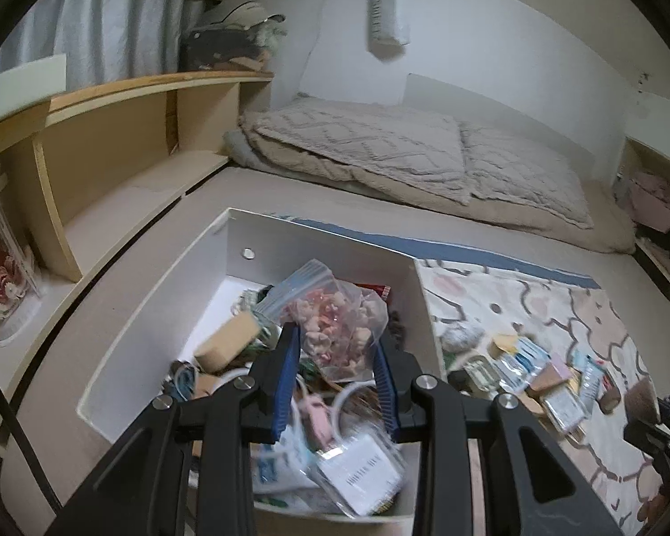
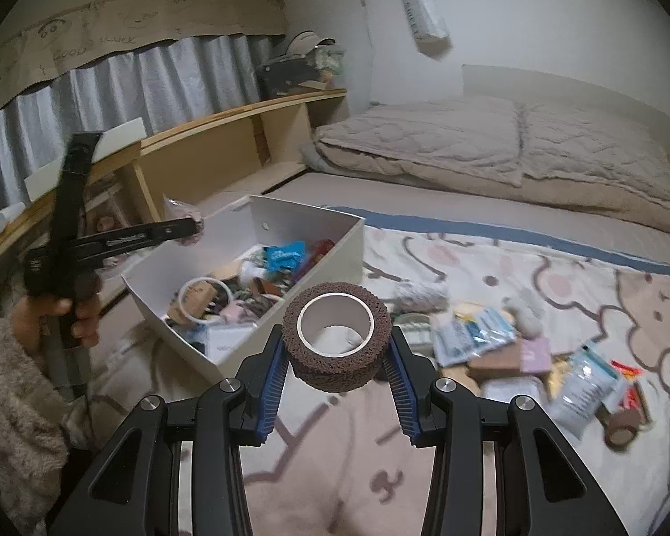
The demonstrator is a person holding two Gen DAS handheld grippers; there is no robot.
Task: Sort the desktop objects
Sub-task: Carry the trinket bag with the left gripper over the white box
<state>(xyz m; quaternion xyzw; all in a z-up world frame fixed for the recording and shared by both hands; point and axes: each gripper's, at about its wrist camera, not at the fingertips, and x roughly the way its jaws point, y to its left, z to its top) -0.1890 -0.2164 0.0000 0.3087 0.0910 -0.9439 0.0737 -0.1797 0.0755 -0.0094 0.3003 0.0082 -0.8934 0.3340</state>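
Zip bag [image 1: 335, 312] of pink trinkets, clamped in left tool [image 1: 337, 357], hangs over white box [image 1: 156, 312] for dropping; right tool [image 2: 335, 348] clamps brown tape roll [image 2: 335, 335] above blanket [image 2: 536, 268].

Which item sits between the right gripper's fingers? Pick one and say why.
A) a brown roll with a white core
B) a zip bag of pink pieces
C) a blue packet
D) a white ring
A: in the right wrist view the right gripper is clamped on the brown roll, its blue pads pressing both sides of it above the blanket.
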